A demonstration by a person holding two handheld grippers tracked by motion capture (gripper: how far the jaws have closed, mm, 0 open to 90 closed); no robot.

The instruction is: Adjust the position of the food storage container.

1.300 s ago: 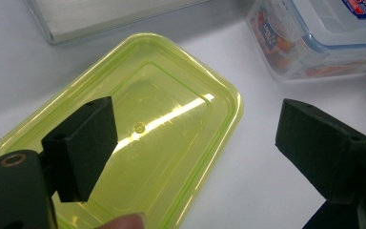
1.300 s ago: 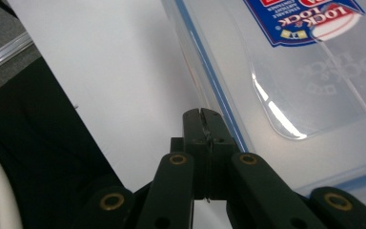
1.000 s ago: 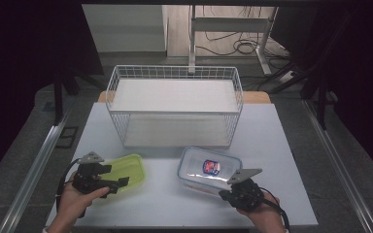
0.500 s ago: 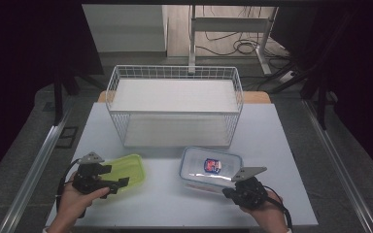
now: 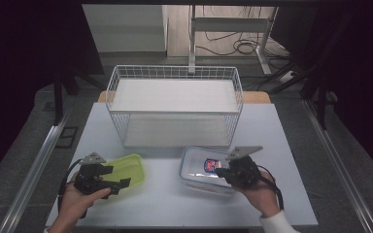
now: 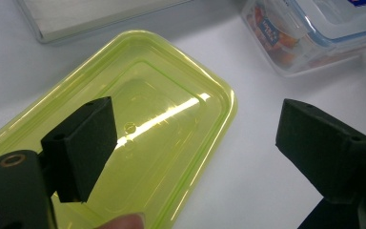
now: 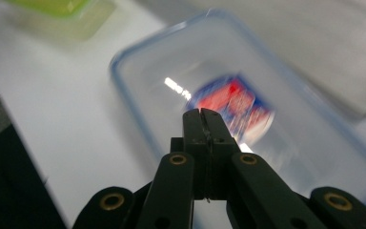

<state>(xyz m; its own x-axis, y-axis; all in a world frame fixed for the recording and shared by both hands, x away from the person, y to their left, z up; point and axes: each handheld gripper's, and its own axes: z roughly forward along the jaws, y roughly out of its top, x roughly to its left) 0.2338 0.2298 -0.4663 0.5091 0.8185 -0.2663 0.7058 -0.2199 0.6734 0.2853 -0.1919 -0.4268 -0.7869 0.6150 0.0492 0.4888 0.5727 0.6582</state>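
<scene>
On the pale worktop (image 5: 165,204) the left claw (image 5: 119,183) sits over the near-left corner, its jaws spread wide and holding nothing. One jaw hangs above the yellow-green lid (image 5: 121,170), the other over bare surface beside the lid's rounded edge. The lid lies flat close to the front edge, with a broad bare strip between it and the clear box (image 5: 199,167) to its right.

The right claw (image 5: 218,171) is pinched fully shut with nothing between its jaws, its tips just over the blue-rimmed top of the clear box. That box sits right of centre, just in front of the white wire basket (image 5: 175,73), which spans the back of the worktop. There is open room along the front edge and at the far right.

The left gripper view shows the lid's (image 6: 138,129) glossy moulded surface and a fingertip (image 6: 121,222) at its near rim, plus the box's (image 6: 305,43) side latch. The right gripper view, blurred, shows the red and blue label (image 7: 233,105) under the box top
</scene>
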